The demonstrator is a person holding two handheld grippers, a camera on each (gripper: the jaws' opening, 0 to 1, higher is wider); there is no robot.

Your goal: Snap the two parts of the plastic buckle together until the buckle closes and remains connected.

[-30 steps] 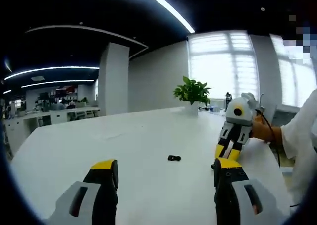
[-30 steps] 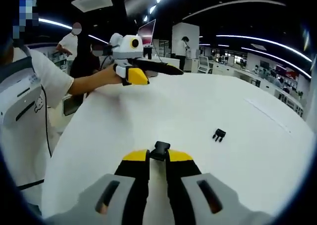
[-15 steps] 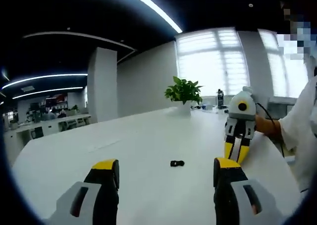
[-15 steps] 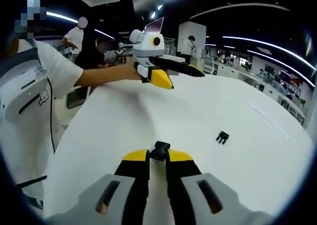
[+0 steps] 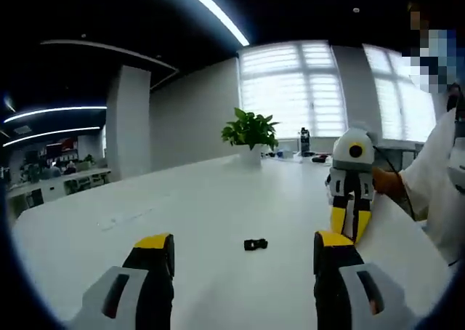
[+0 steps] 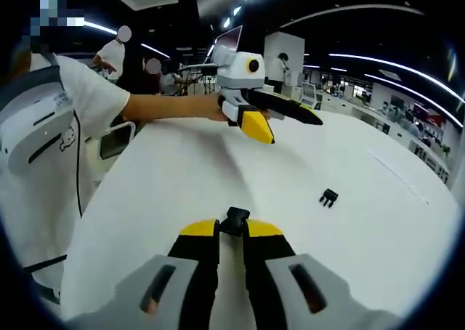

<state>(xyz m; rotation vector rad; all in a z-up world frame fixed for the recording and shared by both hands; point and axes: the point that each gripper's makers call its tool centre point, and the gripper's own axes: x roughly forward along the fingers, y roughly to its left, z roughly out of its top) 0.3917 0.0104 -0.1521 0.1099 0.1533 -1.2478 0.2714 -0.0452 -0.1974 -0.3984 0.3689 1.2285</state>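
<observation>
Between the right fingers: a small black plastic buckle part [image 6: 235, 219], pinched at the yellow tips and sticking out just past them.
Right gripper [image 6: 232, 230]: grey body with yellow-tipped fingers, drawn together and clamped on that buckle part; low over the broad white bench [image 6: 182, 170]. In the left gripper view it [image 5: 350, 227] stands to the right, tips pointing down at the bench, held by a hand [image 5: 383, 182] coming out of a white sleeve [image 5: 436, 177].
Left gripper [image 5: 242, 244]: yellow-tipped fingers wide apart, nothing between them. In the right gripper view it [image 6: 280, 123] reaches in from the left above the bench, a hand [image 6: 218, 106] behind it.
Ahead of the left fingers: a second small black plastic buckle piece [image 5: 255, 244] lying flat on the bench, about midway across the gap and apart from both tips. From the right gripper view this same piece [image 6: 328, 197] lies ahead and to the right of the clamped fingers, well apart from them.
Far beyond the left fingers: a green leafy plant in a white pot [image 5: 249, 134] at the bench's far edge, bright windows [image 5: 290, 90] behind.
Beyond the right fingers, upper left: people standing in an open office.
</observation>
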